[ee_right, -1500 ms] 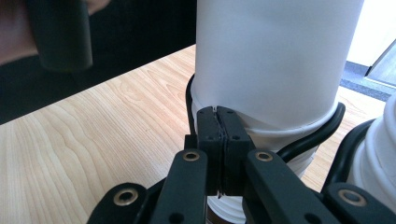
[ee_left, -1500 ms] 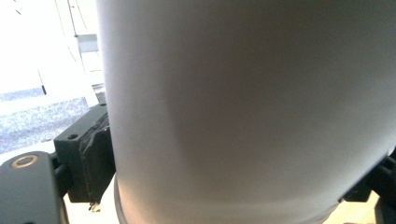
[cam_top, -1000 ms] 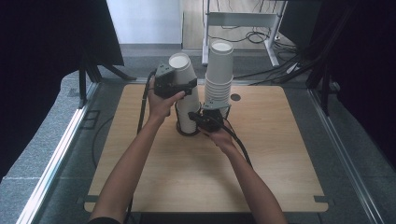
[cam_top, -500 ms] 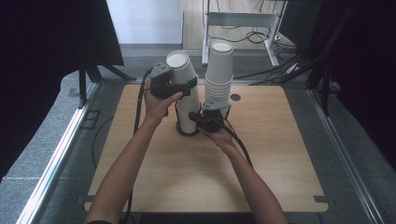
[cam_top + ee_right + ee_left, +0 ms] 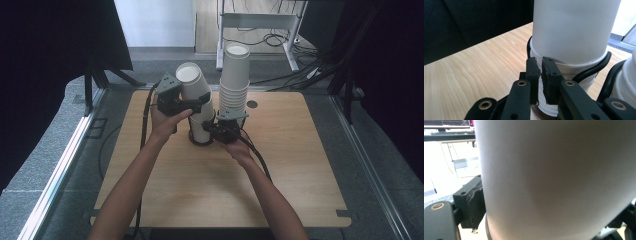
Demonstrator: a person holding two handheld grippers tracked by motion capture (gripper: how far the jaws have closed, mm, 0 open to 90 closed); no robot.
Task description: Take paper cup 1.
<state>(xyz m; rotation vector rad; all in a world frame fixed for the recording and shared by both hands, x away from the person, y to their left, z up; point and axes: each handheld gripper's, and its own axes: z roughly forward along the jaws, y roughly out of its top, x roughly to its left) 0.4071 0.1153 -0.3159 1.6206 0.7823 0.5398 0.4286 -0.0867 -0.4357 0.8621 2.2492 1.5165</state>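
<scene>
Change: little has shifted in a second; the top cup (image 5: 192, 82) leans a shade further toward 10 o'clock.
Left gripper (image 5: 187, 104): jaws clamped across the top cup's wall, tilting it, apparently to break it free of the nest.
Right gripper (image 5: 541, 75): jaws nearly together, pinching the rim of the lower cup (image 5: 564, 75), apparently anchoring it.
Cup stack (image 5: 201, 127): table (image 5: 300, 165) centre, ringed by a black cable (image 5: 596, 67).
Second stack (image 5: 235, 80): upright just beside, at 2 o'clock.
</scene>
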